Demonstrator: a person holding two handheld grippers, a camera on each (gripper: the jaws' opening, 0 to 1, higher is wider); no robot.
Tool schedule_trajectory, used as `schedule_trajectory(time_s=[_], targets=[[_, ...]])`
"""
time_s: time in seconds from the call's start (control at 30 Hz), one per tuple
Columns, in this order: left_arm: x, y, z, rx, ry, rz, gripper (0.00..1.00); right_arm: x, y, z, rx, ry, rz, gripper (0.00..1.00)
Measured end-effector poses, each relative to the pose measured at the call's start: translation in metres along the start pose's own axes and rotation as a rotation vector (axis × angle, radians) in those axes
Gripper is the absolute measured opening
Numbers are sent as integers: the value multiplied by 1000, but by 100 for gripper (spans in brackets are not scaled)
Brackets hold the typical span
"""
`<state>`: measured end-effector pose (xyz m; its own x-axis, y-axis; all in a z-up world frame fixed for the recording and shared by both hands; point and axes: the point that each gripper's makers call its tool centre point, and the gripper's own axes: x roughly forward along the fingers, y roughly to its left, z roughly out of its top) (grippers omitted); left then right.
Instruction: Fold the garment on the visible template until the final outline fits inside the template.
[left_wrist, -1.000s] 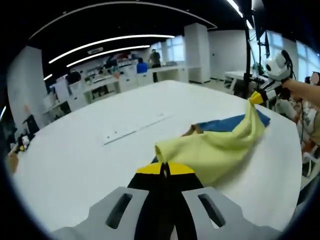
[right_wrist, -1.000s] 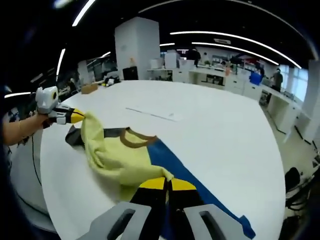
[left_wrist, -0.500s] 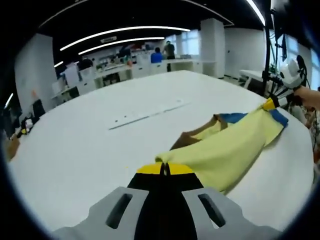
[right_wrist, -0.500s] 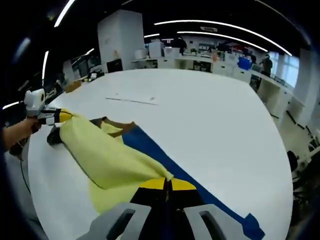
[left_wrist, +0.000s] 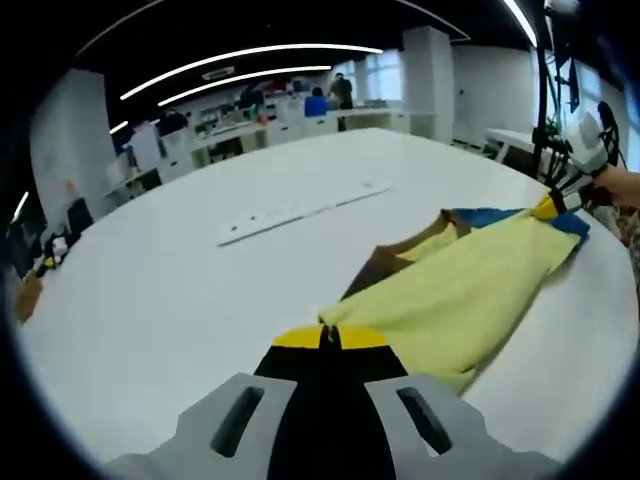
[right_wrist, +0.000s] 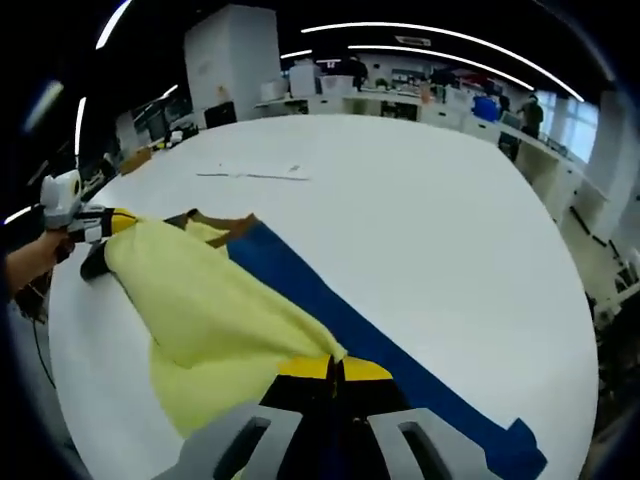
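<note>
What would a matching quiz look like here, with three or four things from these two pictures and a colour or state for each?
Things:
1. garment
2. template
3. table
4. left gripper

States:
A. white, bare surface
B. blue strip lying flat on the table
C. shut on a corner of cloth
D. pale yellow, stretched between two grippers

Pairs: 1-D, 2-B, 3-A, 4-C

White table (left_wrist: 150, 300), long ruler (left_wrist: 300, 210), office desks (right_wrist: 400, 100), ceiling lights (left_wrist: 250, 60)
</note>
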<state>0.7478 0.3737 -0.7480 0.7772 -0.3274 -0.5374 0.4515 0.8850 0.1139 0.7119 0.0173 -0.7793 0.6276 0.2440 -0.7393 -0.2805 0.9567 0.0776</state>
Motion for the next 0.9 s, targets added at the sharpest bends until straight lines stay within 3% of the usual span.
schedule_trajectory(time_s=[0.1, 0.17, 0.23, 0.53, 0.9], targets=[[-4, 1, 7, -11, -33, -10, 6, -4, 3, 3, 12, -13, 11, 0], [-11, -2, 12, -41, -57, -30, 12, -8, 8, 7, 27, -27, 25, 8], [-16, -1, 14, -20, -68, -34, 14, -13, 12, 9, 34, -35, 35, 18], [-42, -12, 16, 6, -101, -89, 29, -35, 33, 4, 53, -22, 100, 39], [-66, -30, -5, 45, -85, -129, 29, -53, 50, -13, 60, 11, 140, 44]])
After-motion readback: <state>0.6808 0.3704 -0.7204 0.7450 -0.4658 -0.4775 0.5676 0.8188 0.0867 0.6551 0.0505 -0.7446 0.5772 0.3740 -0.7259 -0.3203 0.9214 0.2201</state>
